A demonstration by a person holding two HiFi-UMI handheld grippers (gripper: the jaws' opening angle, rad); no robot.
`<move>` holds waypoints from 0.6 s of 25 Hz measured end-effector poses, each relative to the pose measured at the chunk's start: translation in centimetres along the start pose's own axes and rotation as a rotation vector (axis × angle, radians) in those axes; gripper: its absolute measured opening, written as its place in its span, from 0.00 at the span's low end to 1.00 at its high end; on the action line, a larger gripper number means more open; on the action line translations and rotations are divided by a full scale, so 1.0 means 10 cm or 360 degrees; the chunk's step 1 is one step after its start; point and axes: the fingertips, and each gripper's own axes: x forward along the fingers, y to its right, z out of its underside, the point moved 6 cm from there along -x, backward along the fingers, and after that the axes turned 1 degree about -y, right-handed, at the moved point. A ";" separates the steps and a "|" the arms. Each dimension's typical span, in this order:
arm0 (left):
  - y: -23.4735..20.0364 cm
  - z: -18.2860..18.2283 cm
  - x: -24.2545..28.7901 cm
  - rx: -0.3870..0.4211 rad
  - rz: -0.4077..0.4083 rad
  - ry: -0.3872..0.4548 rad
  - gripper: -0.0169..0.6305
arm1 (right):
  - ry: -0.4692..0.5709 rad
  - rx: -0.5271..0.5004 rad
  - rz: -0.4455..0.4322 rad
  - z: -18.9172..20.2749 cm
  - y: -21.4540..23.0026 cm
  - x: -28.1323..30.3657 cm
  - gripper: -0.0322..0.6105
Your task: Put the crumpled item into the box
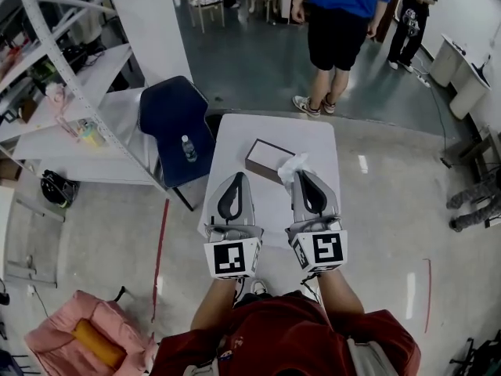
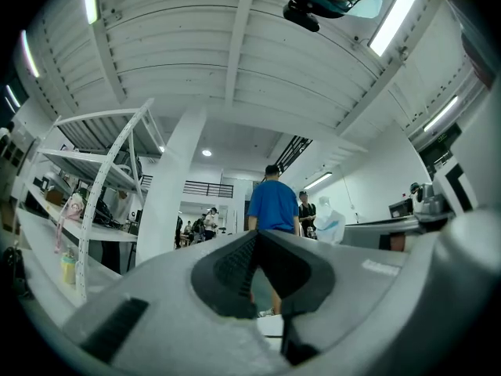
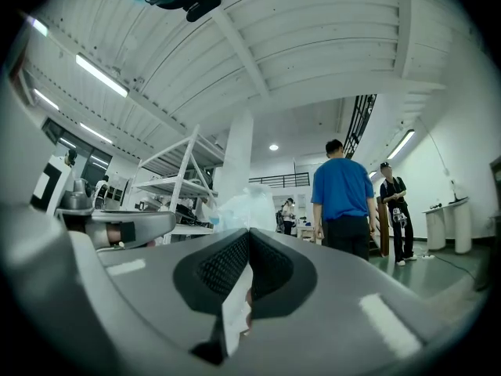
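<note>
A crumpled white item [image 1: 291, 168] sticks out from the tip of my right gripper [image 1: 302, 175], which is shut on it. In the right gripper view the item [image 3: 239, 206] bulges above the closed jaws and a strip of it runs down between them at my right gripper [image 3: 249, 233]. The box [image 1: 264, 157], flat with a brown rim and pale top, lies on the small white table [image 1: 270, 206] just left of the item. My left gripper [image 1: 236, 180] hovers over the table beside the right one, shut with nothing in it [image 2: 256, 237].
A dark blue chair [image 1: 176, 124] with a small bottle [image 1: 188, 148] on it stands at the table's left. A person in a blue shirt [image 1: 340, 22] stands beyond the far edge. Metal shelving [image 1: 55, 61] is at the left, a pink bag [image 1: 86, 339] on the floor.
</note>
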 end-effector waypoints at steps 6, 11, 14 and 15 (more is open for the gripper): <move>-0.06 0.08 0.15 -0.0036 0.0040 0.0003 0.03 | -0.0013 0.0003 0.0048 0.07 0.06 0.11 0.05; -0.04 0.14 0.35 -0.0040 0.0065 -0.0011 0.03 | -0.0027 0.0012 0.0070 0.14 0.20 0.23 0.05; 0.03 0.18 0.49 -0.0027 0.0068 -0.0011 0.03 | -0.0025 0.0024 0.0071 0.20 0.36 0.28 0.05; 0.06 0.19 0.55 -0.0020 0.0065 -0.0010 0.03 | -0.0022 0.0027 0.0068 0.21 0.42 0.32 0.05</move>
